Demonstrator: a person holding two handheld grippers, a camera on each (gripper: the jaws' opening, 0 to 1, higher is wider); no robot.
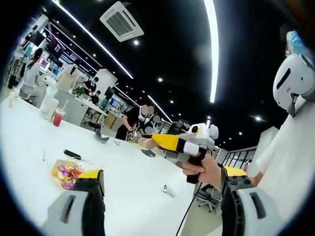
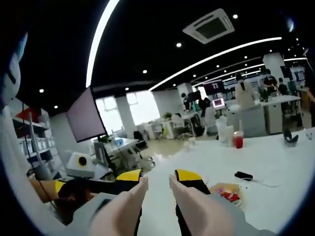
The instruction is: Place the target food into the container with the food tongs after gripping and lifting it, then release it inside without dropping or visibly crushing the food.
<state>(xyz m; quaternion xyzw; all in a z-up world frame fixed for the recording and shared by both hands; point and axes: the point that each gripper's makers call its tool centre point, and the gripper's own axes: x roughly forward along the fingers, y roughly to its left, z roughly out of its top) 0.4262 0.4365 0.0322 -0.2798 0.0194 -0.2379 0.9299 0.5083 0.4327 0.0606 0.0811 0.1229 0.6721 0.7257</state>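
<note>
Right gripper (image 2: 156, 183) holds beige tongs (image 2: 129, 204), tips apart, empty. Left gripper (image 1: 162, 196) jaws apart, empty. Food tray (image 1: 65, 174) on white table (image 1: 29, 142), dark phone (image 1: 72, 154) just beyond tray.

Showing two handheld grippers: right gripper (image 1: 147, 139) entering the left gripper view, left gripper (image 2: 74, 189) entering the right gripper view. Carrying one pair of tongs (image 2: 156, 189), two cream arms. Resting on one white table (image 1: 133, 187): one food container (image 1: 66, 174), one red drink cup (image 1: 58, 118), one black handheld object (image 1: 72, 154).
</note>
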